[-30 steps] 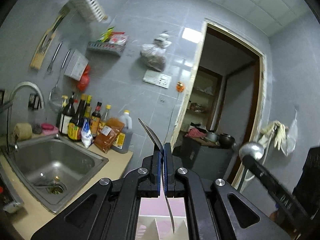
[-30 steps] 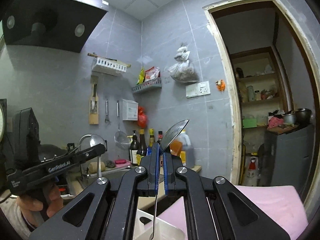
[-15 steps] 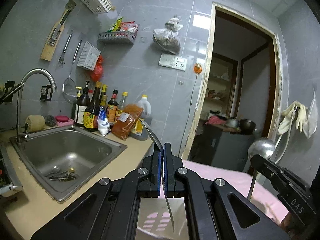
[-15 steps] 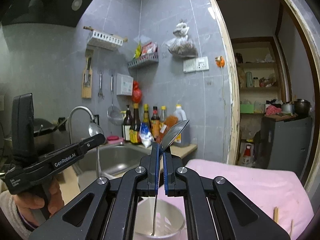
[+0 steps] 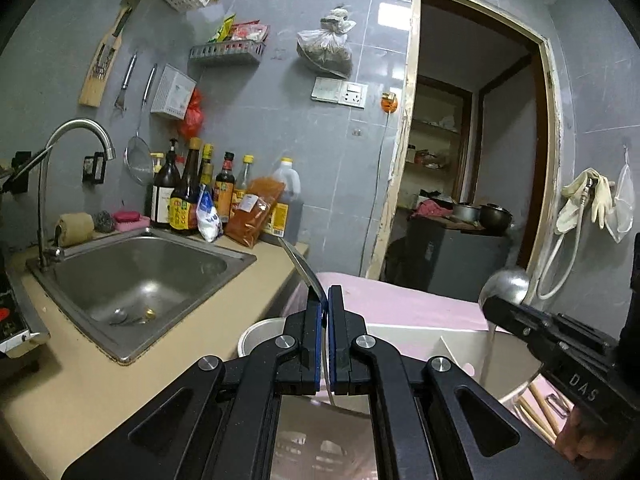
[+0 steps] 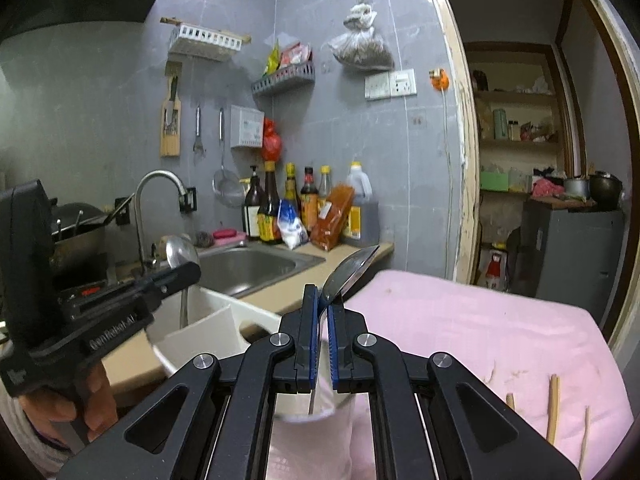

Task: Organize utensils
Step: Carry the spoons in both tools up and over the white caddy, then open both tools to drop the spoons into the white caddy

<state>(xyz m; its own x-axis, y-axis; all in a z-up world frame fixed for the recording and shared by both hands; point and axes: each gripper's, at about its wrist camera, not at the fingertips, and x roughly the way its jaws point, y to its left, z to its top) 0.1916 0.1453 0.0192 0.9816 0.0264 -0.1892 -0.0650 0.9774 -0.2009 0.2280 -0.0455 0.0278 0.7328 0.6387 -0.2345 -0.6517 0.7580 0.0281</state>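
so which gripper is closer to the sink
Left. The left gripper is beside the sink, close to its near corner; the right gripper is farther off, over the pink cloth, past the white holder.

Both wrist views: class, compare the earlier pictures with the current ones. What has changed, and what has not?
Both claws have come down toward the white holder; the sink and pink cloth now fill more of each view. Unchanged: the left claw and the right claw each still clamp a spoon.
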